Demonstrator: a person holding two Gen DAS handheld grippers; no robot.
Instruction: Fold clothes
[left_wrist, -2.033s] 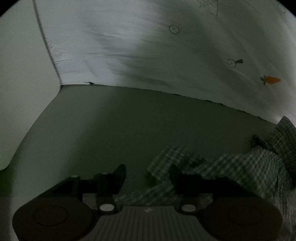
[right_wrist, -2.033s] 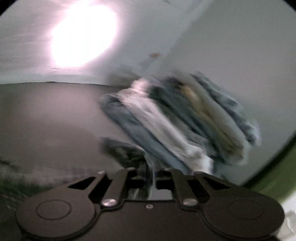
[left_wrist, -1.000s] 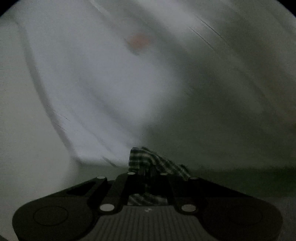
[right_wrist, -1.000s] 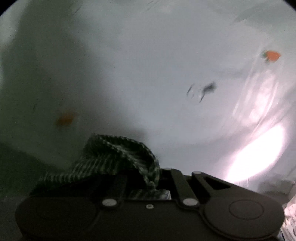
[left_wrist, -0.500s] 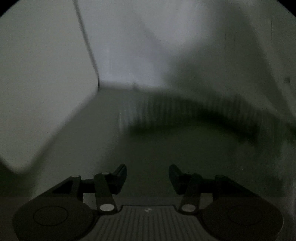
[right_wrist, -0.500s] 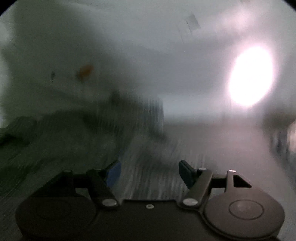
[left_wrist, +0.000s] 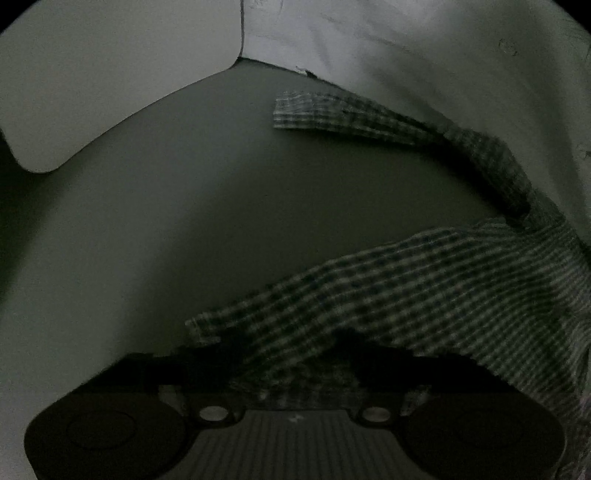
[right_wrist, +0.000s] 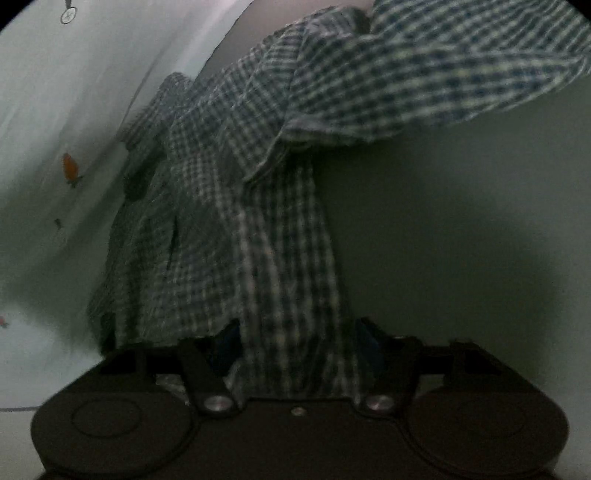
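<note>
Draping across a matte grey surface (left_wrist: 184, 229), one soft green-and-white checked shirt (left_wrist: 424, 288) runs lengthwise from 5 toward 12 o'clock in the left view, sleeve end at 12. Left gripper (left_wrist: 291, 354) fingers are buried under cloth; grip unclear. Right gripper (right_wrist: 295, 343) jaws stand apart, a hanging fabric strip between them.

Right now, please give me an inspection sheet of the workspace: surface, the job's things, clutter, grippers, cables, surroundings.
Surface: dark grey flat surface, dim light.
Job's things: one checked shirt, spread unfolded, one sleeve stretched toward the back.
Clutter: nothing seen.
Grippers: left gripper has shirt cloth lying over its jaws, so I cannot tell how they stand; right gripper has jaws apart with a strip of shirt between them, not pinched.
Cables: nothing seen.
Surroundings: white sheet with small carrot prints behind the surface.
</note>
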